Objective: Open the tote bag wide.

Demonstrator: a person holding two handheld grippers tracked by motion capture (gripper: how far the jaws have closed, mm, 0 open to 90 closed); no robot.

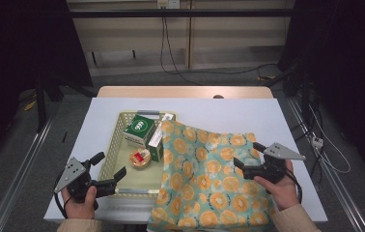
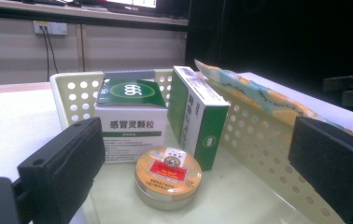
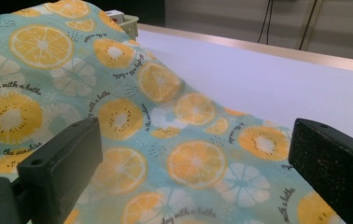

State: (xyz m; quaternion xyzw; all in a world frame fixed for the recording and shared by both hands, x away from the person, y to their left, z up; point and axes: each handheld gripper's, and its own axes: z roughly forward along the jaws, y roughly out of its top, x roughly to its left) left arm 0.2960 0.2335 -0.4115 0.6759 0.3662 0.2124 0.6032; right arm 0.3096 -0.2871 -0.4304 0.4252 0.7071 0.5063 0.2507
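Directly beneath and ahead of the open right gripper (image 1: 248, 155) lies the teal orange-slice-printed cloth (image 1: 209, 174), draped leftward onto the pale perforated plastic basket (image 1: 114, 145), while the left gripper (image 1: 109, 169), also open and empty, hovers at that basket's near-left rim, farther from the cloth.

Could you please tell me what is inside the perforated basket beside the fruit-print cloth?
The basket holds two green-and-white boxes and a round tin. The cloth drapes its right wall, hiding anything beneath.

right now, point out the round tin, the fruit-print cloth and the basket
round tin (image 2: 167, 179), left gripper view, on its orange lid
fruit-print cloth (image 1: 209, 179), high view, mid-cloth
basket (image 1: 109, 153), high view, on its left wall
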